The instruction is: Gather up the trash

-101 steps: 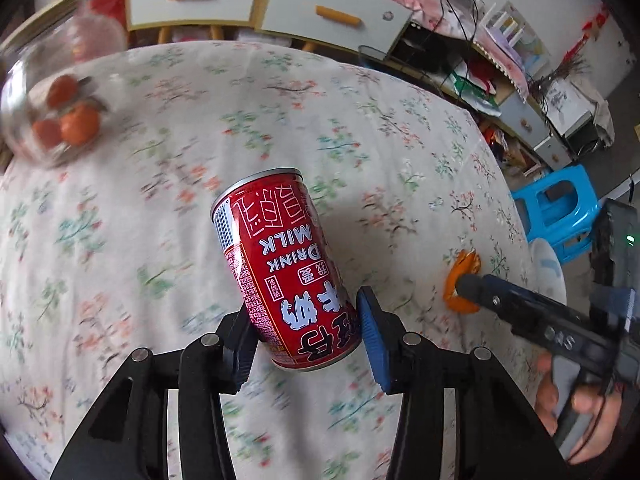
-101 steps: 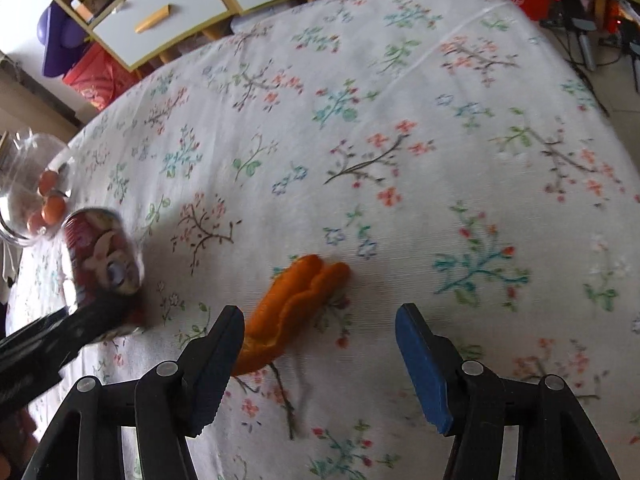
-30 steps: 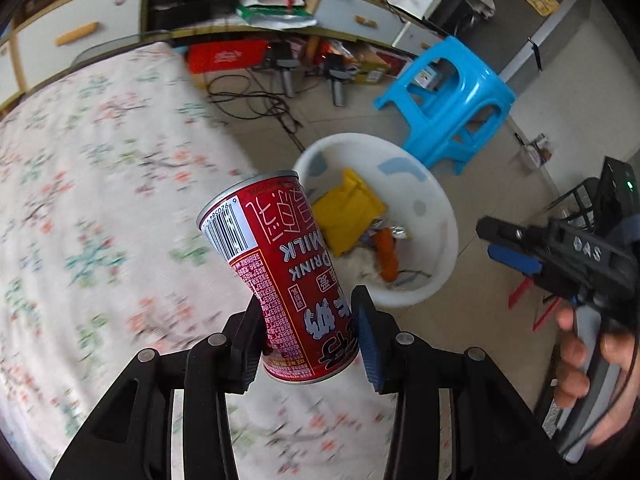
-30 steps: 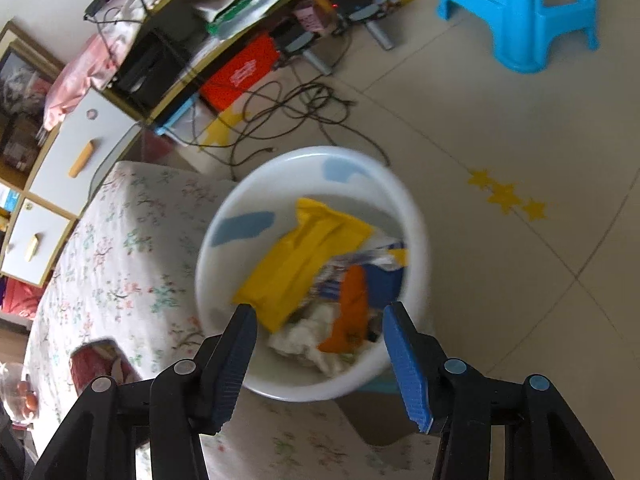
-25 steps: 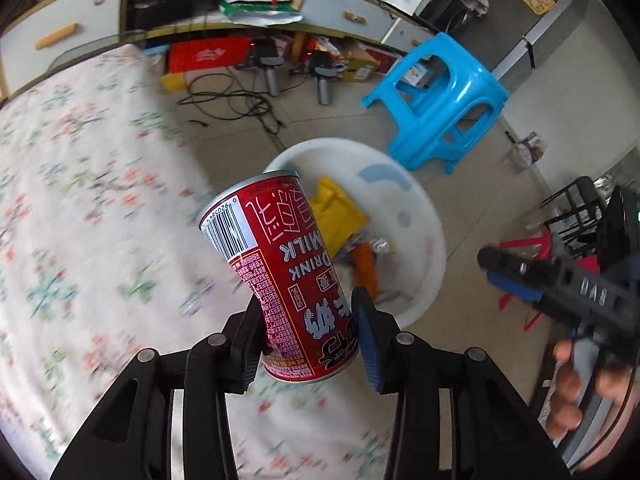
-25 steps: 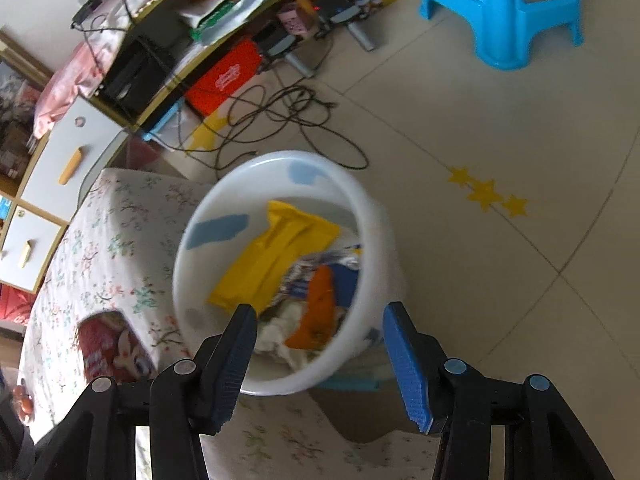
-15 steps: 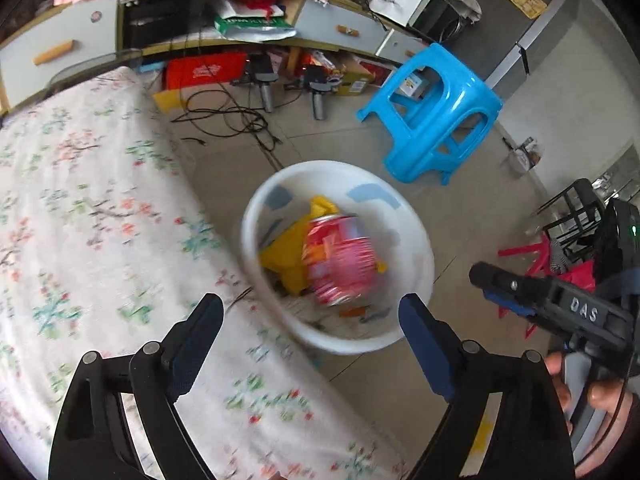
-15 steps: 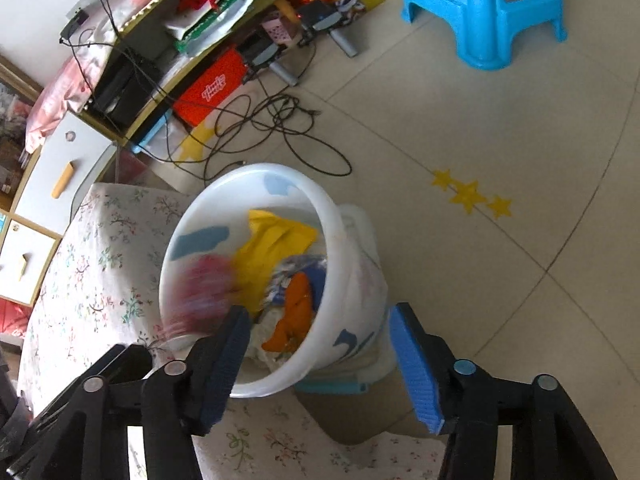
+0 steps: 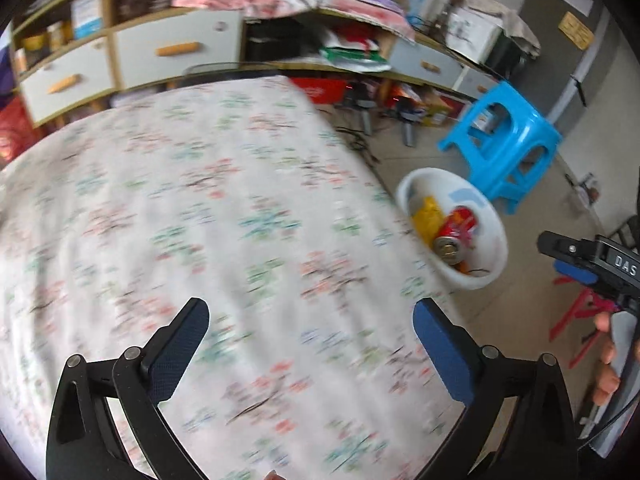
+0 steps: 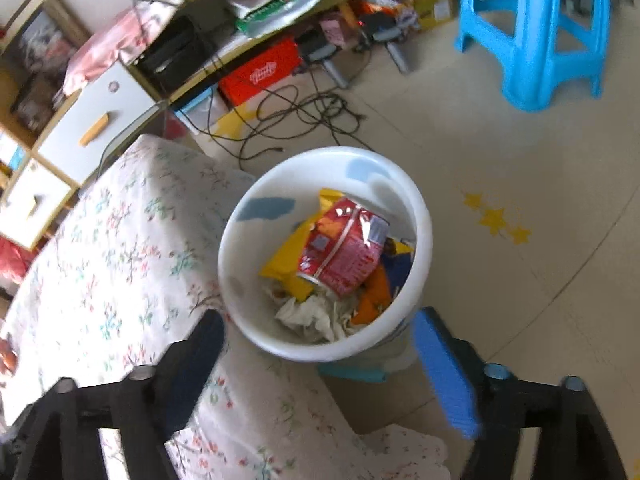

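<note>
Since blurred left view covers only floral tablecloth, leftover trash could be missed if none lies in sight. Red can seen lying on side inside white bin, atop wrappers, ahead of right gripper. Left gripper spread wide, empty; right likewise parted, nothing held.

1 can, 1 bin, 1 stool.

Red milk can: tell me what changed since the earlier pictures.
The left gripper let go of the red can, which now lies on its side in the white bin; its jaws are wide open and it has swung back over the floral tablecloth. The right gripper stays open and empty.
</note>
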### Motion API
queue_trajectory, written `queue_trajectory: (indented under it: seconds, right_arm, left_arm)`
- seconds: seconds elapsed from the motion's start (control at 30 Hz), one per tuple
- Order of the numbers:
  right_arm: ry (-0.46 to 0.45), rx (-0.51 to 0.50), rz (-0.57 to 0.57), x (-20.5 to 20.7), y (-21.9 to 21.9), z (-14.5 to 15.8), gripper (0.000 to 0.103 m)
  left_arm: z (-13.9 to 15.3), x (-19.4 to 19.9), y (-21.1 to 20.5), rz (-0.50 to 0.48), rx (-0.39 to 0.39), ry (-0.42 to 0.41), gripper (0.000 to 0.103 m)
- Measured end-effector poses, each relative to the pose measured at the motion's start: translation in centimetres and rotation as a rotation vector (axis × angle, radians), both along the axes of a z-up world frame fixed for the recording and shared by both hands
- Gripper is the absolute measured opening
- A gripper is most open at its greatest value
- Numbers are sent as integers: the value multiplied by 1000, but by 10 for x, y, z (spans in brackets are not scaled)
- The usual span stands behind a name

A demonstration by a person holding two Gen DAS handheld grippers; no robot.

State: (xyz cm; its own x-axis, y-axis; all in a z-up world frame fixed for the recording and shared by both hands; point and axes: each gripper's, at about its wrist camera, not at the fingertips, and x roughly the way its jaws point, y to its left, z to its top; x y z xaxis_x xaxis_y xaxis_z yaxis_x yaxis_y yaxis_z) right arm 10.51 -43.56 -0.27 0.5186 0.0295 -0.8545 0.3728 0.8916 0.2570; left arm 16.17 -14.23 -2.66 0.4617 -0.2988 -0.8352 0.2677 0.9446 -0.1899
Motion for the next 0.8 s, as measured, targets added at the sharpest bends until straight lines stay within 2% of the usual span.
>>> queue_trajectory:
  seconds: [0.17, 0.23, 0.4, 0.53, 0.73, 0.8]
  right_arm:
    - [8, -44, 70, -3, 40, 15, 86]
    - [-10, -60, 88, -7, 53, 24, 86]
    - [-91, -156, 128, -29, 93, 46, 94]
    - [-135, -206, 156, -47, 123, 45, 95]
    - [-252, -257, 185, -68, 155, 38, 96]
    - [-258, -266, 180, -69, 161, 31, 97]
  left_arm:
    - [16, -17, 29, 36, 30, -49, 103]
    - [22, -26, 41, 47, 44, -61, 103]
    - [34, -48, 63, 75, 36, -81, 103]
    - [39, -64, 78, 98, 22, -82, 103]
    - [42, -81, 99, 170, 30, -130, 103]
    - [40, -83, 105, 191, 29, -143, 103]
